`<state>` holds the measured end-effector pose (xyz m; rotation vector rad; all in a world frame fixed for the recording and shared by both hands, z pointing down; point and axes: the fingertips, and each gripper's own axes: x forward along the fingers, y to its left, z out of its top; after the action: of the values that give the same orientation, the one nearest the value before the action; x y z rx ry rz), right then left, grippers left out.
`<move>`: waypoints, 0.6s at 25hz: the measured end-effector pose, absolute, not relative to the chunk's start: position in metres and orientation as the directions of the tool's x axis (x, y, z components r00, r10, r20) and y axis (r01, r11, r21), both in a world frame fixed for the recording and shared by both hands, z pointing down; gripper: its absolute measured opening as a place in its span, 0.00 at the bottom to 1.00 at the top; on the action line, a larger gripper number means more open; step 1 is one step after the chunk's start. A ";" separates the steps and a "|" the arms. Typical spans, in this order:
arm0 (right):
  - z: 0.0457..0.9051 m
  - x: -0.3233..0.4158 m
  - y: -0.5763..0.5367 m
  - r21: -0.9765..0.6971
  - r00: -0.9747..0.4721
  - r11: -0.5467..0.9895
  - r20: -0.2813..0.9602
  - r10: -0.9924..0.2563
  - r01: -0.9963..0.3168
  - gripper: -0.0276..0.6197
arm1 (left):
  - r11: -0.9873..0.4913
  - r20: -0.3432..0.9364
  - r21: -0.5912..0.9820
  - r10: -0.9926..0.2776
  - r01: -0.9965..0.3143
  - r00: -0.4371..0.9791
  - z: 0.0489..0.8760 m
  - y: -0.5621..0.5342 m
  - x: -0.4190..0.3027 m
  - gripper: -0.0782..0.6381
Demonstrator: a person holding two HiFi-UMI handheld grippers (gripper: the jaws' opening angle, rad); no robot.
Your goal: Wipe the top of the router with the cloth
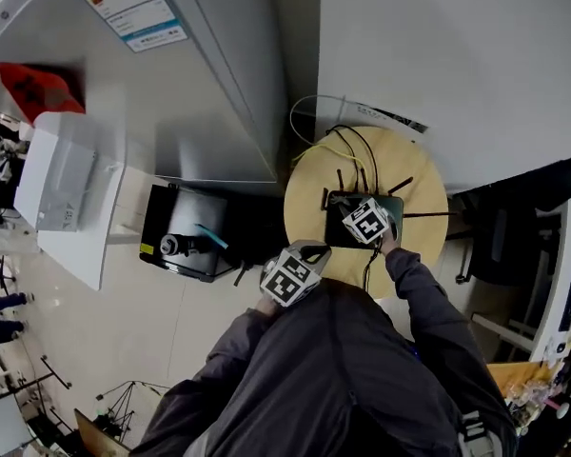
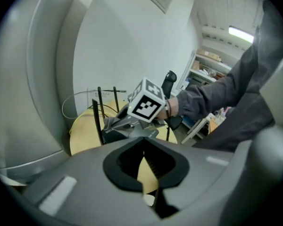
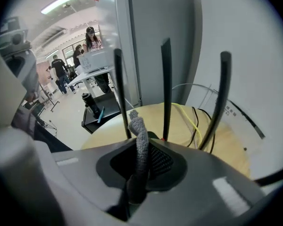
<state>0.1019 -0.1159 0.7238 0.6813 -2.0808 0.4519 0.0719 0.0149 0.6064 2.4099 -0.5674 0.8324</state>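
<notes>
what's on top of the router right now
The right gripper is over the router, shut on the grey cloth. In the head view the gripper covers much of the router's top, so whether the cloth touches it cannot be seen.

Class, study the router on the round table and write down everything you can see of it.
The router is a flat, dark, plastic-looking box lying level near the middle of the round wooden table. Thin black antennas stand up around its edges, and black and yellow cables run from it toward the wall. The right gripper sits over its top, fingers shut on a grey knitted cloth; whether the cloth touches it cannot be seen.
</notes>
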 end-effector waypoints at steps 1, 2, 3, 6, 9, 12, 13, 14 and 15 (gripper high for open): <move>0.731 0.101 -0.124 -0.061 -0.456 0.792 0.843 -0.284 -0.607 0.09 | -0.765 0.660 0.342 -0.217 -0.545 0.719 0.606 0.013 0.071 0.11; 0.738 0.099 -0.131 -0.057 -0.445 0.802 0.854 -0.270 -0.595 0.09 | -0.752 0.660 0.353 -0.222 -0.557 0.718 0.605 0.012 0.069 0.11; 0.746 0.097 -0.136 -0.052 -0.435 0.811 0.863 -0.257 -0.583 0.09 | -0.738 0.658 0.363 -0.230 -0.569 0.717 0.604 0.011 0.068 0.11; 0.760 0.087 -0.146 -0.015 -0.404 0.849 0.884 -0.235 -0.528 0.09 | -0.701 0.658 0.377 -0.256 -0.605 0.708 0.605 0.010 0.060 0.11; 0.763 0.081 -0.149 0.022 -0.388 0.872 0.890 -0.240 -0.489 0.09 | -0.675 0.658 0.388 -0.274 -0.627 0.701 0.608 0.013 0.056 0.11; 0.760 0.080 -0.143 0.024 -0.391 0.875 0.888 -0.241 -0.484 0.09 | -0.661 0.655 0.398 -0.281 -0.636 0.701 0.610 0.016 0.052 0.11; 0.760 0.080 -0.138 0.023 -0.387 0.878 0.892 -0.233 -0.477 0.09 | -0.659 0.653 0.401 -0.282 -0.637 0.703 0.610 0.016 0.051 0.11; 0.762 0.081 -0.132 0.019 -0.381 0.884 0.898 -0.221 -0.468 0.09 | -0.658 0.652 0.403 -0.283 -0.637 0.704 0.610 0.016 0.051 0.11; 0.764 0.081 -0.125 0.015 -0.376 0.889 0.903 -0.208 -0.457 0.09 | -0.658 0.650 0.404 -0.282 -0.636 0.705 0.611 0.016 0.051 0.11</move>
<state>0.0808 -0.1250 0.7638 0.4861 -1.9676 0.2866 0.0506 0.0161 0.6108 2.2814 -0.6965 0.7310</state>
